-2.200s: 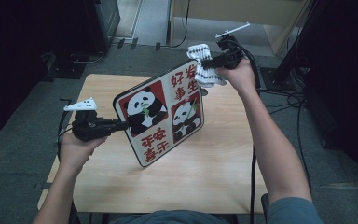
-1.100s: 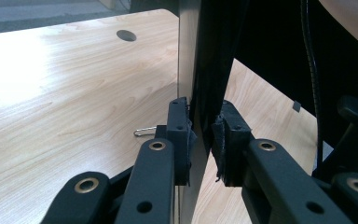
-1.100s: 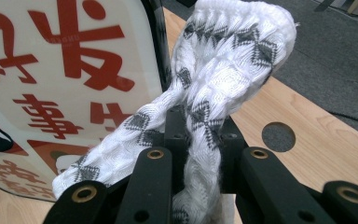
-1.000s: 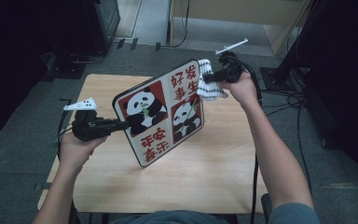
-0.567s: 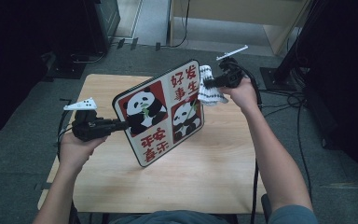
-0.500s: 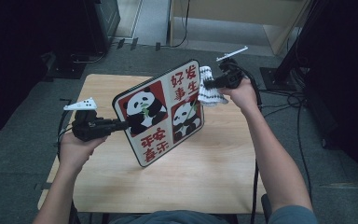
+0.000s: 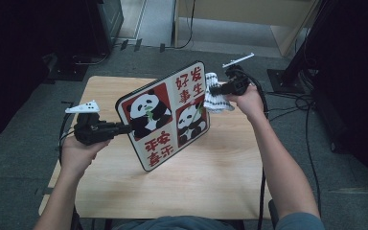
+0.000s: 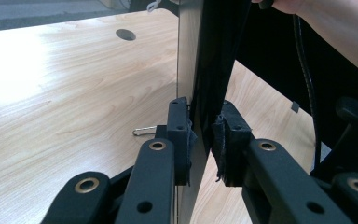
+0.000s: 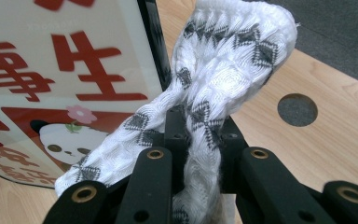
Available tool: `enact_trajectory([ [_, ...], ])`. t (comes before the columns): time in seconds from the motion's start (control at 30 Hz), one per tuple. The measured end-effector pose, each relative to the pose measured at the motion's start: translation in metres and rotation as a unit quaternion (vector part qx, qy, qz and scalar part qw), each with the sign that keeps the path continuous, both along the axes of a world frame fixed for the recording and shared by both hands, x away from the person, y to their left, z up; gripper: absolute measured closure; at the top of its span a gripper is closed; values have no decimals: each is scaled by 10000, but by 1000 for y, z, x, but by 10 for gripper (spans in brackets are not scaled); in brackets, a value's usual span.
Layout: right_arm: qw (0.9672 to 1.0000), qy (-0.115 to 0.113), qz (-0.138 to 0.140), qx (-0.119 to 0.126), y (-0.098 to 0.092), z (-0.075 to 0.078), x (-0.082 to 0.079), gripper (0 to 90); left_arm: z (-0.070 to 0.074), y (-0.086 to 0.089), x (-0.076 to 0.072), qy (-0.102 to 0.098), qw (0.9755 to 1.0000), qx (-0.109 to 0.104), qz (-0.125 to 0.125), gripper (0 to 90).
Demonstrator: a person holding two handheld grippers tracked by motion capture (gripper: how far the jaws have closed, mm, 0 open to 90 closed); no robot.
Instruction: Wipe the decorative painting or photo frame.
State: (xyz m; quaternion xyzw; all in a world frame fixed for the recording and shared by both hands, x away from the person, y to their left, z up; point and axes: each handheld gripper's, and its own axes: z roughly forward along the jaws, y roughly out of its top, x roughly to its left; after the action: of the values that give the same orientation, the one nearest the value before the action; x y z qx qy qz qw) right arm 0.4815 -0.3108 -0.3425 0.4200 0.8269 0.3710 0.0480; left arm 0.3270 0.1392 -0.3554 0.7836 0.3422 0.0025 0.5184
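Observation:
A rounded board with pandas and red characters (image 7: 165, 115) is held tilted above the wooden table (image 7: 220, 167). My left gripper (image 7: 127, 127) is shut on the board's left edge. In the left gripper view the pads (image 8: 182, 135) clamp the board's thin edge (image 8: 191, 56). My right gripper (image 7: 211, 89) is shut on a white cloth with a grey pattern (image 7: 215, 98), which lies against the board's upper right edge. The cloth (image 9: 228, 51) bunches up between the right gripper's jaws (image 9: 198, 140), beside the board's printed face (image 9: 51, 70).
The table has round cable holes (image 8: 125, 34) (image 9: 297, 109). A small wire clip (image 8: 143, 131) lies on the table under the board. The person's right forearm (image 7: 278, 158) crosses the right side. Cables (image 7: 311, 110) trail on the grey floor at the right.
My right gripper has come down a little with the cloth along the board's right edge. The left gripper and the board have stayed still.

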Motion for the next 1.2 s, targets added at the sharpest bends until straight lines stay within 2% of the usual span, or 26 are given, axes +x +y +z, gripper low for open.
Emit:
enact_trajectory([
  [0.07, 10000, 63, 16, -36, 0, -3, 0, 805, 0, 0, 0, 1, 10000, -4, -3, 784],
  [0.4, 10000, 63, -23, 24, -3, -14, -2, 805, 0, 0, 0, -23, 10000, 8, 8, 783],
  [0.77, 9999, 134, -34, -32, -4, -23, -3, 805, 0, 0, 0, -22, 10000, 3, 11, 784],
  [0.87, 9999, 132, -88, 32, -5, -29, -6, 805, 0, -1, 0, -25, 10000, 4, 12, 784],
  [1.2, 9996, 207, -172, -35, -7, -45, -11, 805, 0, -1, 0, -30, 10000, 4, 15, 784],
])
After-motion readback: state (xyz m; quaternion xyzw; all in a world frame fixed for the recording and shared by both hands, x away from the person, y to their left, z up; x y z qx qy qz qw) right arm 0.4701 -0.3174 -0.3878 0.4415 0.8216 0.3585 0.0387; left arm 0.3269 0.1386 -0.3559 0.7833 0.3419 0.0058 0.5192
